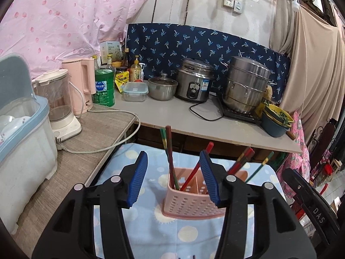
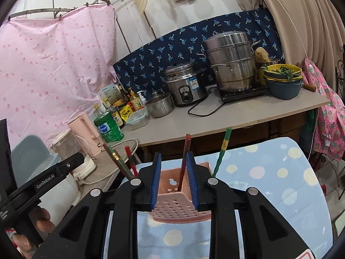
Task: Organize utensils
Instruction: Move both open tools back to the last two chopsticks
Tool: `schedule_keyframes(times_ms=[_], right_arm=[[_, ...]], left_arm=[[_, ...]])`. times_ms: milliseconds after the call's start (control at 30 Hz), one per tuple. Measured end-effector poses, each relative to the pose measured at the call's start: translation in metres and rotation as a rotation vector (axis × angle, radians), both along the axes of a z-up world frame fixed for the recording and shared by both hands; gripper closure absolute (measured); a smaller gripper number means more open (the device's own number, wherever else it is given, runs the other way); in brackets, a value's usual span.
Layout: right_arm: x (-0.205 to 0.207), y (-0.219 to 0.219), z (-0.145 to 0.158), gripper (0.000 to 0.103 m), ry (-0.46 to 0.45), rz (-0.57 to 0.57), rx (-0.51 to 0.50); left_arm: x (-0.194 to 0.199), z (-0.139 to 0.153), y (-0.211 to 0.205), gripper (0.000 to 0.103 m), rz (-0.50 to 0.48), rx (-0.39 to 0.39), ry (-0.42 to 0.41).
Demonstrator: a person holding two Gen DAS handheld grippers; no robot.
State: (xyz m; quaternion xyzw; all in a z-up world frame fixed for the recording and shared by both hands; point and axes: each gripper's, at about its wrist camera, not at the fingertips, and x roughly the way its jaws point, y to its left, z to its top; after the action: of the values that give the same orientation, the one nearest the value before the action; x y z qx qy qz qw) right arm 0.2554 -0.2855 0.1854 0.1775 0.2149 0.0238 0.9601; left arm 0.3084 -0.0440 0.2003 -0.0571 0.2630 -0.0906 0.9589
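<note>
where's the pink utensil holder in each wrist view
Left wrist: the pink utensil holder sits low and centre, between the left gripper fingers.
Right wrist: pink utensil holder low and centre, framed by the right gripper.
Shared landmark: the rice cooker on the counter behind.

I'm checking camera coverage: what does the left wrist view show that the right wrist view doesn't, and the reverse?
Only the left wrist view: dishes in the blue-rimmed white bin, and the open left gripper fingertips.

Only the right wrist view: the hand holding the left gripper's handle, the pink curtain's rail, and the right gripper, its pads narrowly apart with a chopstick between them; contact is unclear.

Both: the pink utensil holder with chopsticks, rice cooker, steamer pot.
</note>
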Motion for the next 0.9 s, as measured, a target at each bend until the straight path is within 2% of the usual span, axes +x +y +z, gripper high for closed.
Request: schedule_keyframes(times_ms=[100,333,567,667,900], right_arm=[[-0.019,0.008,-0.005,0.079,0.005,0.019,0.009],[-0.063,0.026,-0.03,0.079,0.042,0.046,-0.015],[-0.103,0.042,-0.062,0.078,0.097,0.064,-0.051],[-0.119,0.047,-0.079,0.078,0.127,0.069,-0.063],[-0.153,0.06,-0.12,0.079,0.208,0.084,-0.105]], left_arm=[[-0.017,-0.007,0.002,0.051,-0.008,0.01,0.008],[-0.05,-0.033,0.001,0.051,-0.03,0.038,0.056],[-0.091,-0.062,-0.002,0.048,-0.065,0.085,0.093],[-0.107,-0.075,-0.001,0.042,-0.066,0.102,0.104],[-0.135,-0.108,0.002,0.042,-0.086,0.128,0.156]])
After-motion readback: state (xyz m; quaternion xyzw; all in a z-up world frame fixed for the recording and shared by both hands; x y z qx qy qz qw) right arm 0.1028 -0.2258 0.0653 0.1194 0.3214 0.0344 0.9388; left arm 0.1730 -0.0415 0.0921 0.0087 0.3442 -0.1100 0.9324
